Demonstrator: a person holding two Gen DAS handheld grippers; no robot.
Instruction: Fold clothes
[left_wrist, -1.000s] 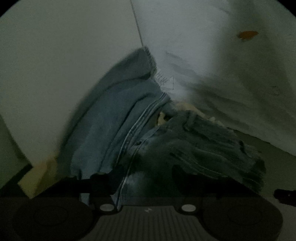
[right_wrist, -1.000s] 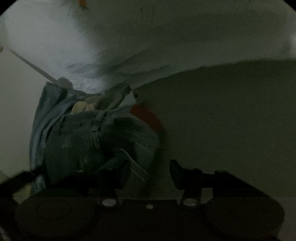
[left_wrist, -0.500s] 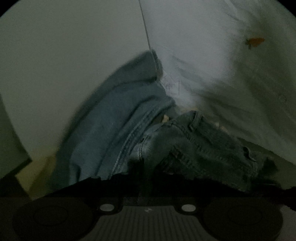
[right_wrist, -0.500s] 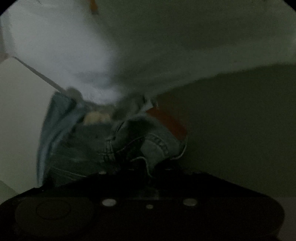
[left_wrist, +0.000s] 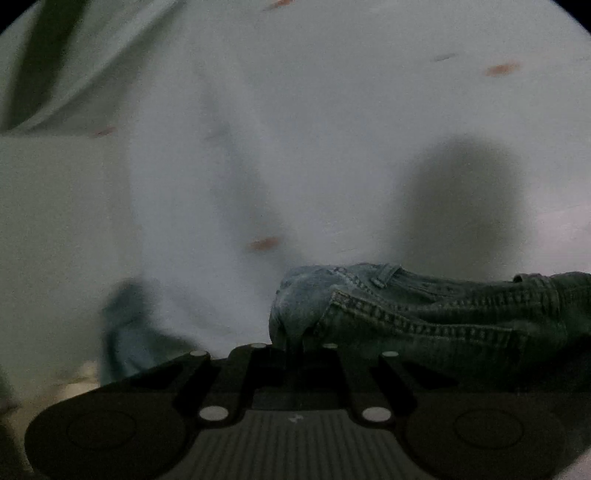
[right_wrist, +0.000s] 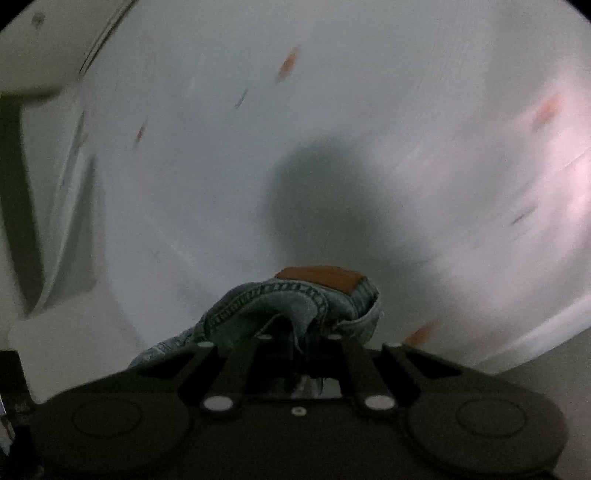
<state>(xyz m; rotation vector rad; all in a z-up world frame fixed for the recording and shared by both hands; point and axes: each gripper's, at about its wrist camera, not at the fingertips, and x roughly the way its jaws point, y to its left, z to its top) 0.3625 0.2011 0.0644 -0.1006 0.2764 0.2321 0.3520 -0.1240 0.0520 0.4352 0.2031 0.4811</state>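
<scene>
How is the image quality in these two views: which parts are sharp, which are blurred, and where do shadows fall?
Left wrist view: dim; jeans sharp, white sheet smeared, dark shadow at right. Right wrist view: jeans waistband with brown patch sharp, sheet streaked by blur, round shadow above the denim, pinkish light at right.

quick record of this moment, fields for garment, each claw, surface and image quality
garment: blue denim jeans, bunched, with a brown patch at the waistband
left claw: shut on the jeans, having just been closing
right claw: shut on the jeans by the patch
surface: white sheet with small orange marks
image quality: dim, background blurred
</scene>
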